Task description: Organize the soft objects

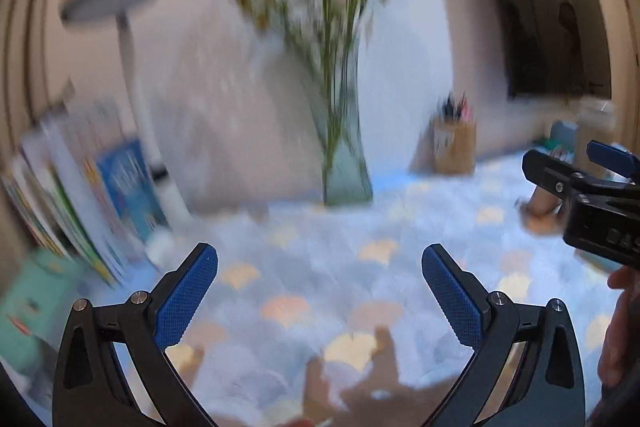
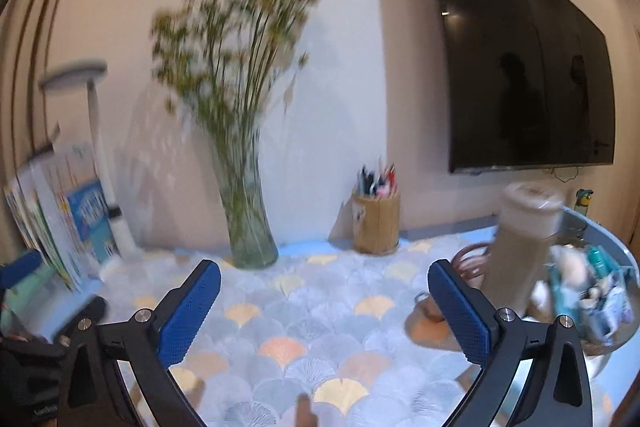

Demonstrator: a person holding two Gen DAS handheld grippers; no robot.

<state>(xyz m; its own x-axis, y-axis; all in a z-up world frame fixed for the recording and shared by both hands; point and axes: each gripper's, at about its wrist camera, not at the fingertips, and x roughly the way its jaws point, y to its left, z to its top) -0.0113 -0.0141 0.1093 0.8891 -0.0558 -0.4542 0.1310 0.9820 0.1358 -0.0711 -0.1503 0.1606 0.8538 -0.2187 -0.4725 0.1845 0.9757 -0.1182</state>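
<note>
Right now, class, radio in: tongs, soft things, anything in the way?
Left tongs open, empty. Right tongs open, empty. Soft things: none identifiable. Vase and pen pot ahead.

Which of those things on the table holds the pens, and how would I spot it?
Start at the big black television on the wall. Below its lower left corner, at the back of the table against the wall, stands the pen holder. It is a short tan cup full of pens, right of the tall glass vase of stems.
</note>
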